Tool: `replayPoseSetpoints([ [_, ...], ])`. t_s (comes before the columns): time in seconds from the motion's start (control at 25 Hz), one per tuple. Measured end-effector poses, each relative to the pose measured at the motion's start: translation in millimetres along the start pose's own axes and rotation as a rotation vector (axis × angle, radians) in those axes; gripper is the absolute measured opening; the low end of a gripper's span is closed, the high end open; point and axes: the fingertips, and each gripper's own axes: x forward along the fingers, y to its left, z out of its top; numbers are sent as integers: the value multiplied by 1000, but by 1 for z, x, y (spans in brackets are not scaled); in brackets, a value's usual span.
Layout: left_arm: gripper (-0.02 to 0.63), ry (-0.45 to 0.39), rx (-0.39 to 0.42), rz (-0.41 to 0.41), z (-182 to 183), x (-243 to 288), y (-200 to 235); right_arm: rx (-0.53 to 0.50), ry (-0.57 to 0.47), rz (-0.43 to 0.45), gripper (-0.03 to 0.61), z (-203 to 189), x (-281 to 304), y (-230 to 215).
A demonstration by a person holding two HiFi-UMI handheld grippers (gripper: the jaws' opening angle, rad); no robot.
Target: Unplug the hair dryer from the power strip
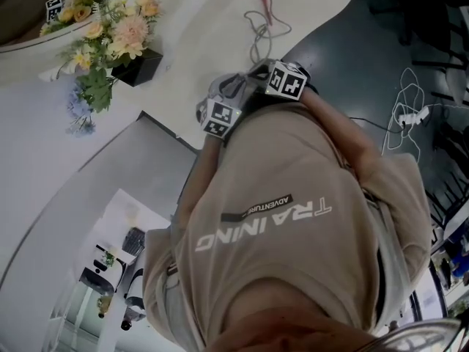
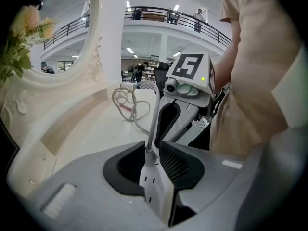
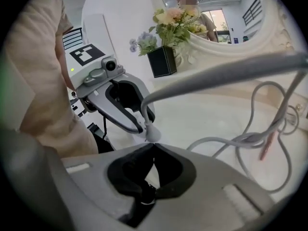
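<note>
Beige shirt [image 1: 278, 218] hides much of the table [image 1: 205, 20] beside flowers [image 1: 110, 35]; left gripper [image 2: 151, 150] pinches white plug [image 2: 155, 182], right gripper [image 3: 153, 143] clamps grey cord [image 3: 207, 76]

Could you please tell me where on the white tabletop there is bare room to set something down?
The tabletop is bare between the black vase and the grey cable coil. It is crowded around the coil, under the flowers, and at the near edge where the left tool and right tool meet at the cable's plug end.
</note>
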Motion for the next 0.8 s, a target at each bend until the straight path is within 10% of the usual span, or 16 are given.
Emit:
replayPoseSetpoints([
  [0.8,60,68,64,57,7,12,3,-9,-9,121,5,0,-4,1],
])
